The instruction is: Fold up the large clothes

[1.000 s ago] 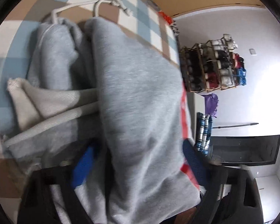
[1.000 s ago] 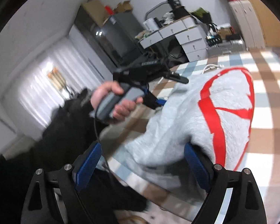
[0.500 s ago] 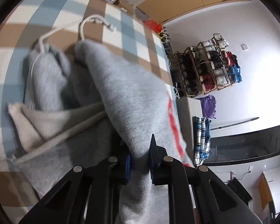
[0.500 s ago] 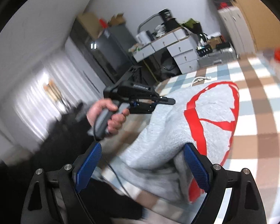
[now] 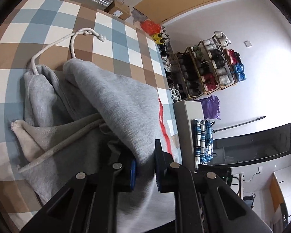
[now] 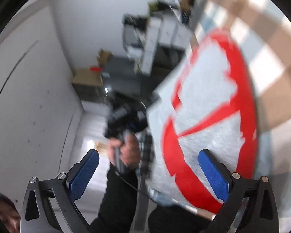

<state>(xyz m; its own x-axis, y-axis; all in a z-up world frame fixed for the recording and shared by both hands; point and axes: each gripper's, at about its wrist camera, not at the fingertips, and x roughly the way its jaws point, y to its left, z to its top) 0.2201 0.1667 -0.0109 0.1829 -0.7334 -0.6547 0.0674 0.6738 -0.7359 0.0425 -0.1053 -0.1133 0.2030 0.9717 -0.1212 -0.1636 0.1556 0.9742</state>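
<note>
Two grippers work a grey hoodie (image 5: 114,97) that lies bunched on the checked table (image 5: 48,25), its white drawstring (image 5: 75,36) trailing away across the squares. The left gripper (image 5: 144,167) is clenched on a thick fold of the fleece near the red print. The right gripper (image 6: 147,167) hangs with its jaws spread wide and nothing between them, its view blurred, beside the panel with the red print (image 6: 213,116). I judge the cloth soft, bulky and fairly heavy for a garment, so it will sag and drag rather than keep a crease. It is best taken at a hem, seam or doubled edge, where the layers bunch thick enough to pinch; the loose drawstring could snag or slide out of a fold
</note>
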